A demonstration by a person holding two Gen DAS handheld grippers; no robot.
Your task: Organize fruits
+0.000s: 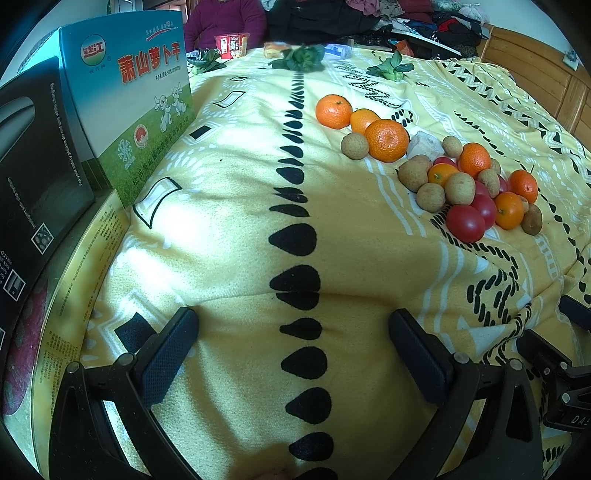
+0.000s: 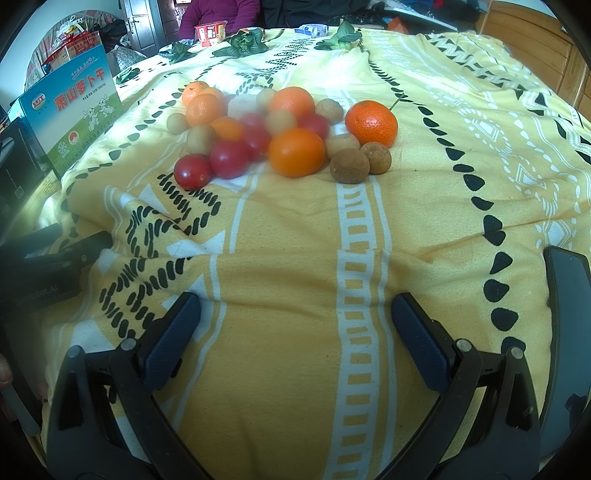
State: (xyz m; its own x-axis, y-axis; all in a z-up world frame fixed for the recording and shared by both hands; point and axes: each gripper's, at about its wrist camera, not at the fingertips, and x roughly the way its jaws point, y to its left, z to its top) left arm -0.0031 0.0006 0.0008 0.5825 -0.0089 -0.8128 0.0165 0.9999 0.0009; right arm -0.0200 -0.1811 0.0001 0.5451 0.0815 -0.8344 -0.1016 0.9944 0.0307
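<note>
A heap of mixed fruit lies on the yellow patterned cloth [image 2: 295, 280]: mandarins [image 1: 386, 140] [image 2: 371, 123], red cherry tomatoes [image 1: 465, 223] [image 2: 192, 171], brown longans [image 1: 430, 197] [image 2: 349, 165] and small orange kumquats [image 1: 509, 210] [image 2: 296, 151]. In the left wrist view the heap sits far right of my left gripper [image 1: 293, 325], which is open and empty above bare cloth. My right gripper [image 2: 295, 310] is also open and empty, with the heap ahead and slightly left of it.
A blue-green printed box [image 1: 136, 99] and a black box [image 1: 33, 177] stand at the left edge. Leafy greens [image 1: 299, 59], a red cup [image 1: 231, 45] and a seated person [image 1: 225, 18] are at the far side. A dark phone [image 2: 569, 314] lies right.
</note>
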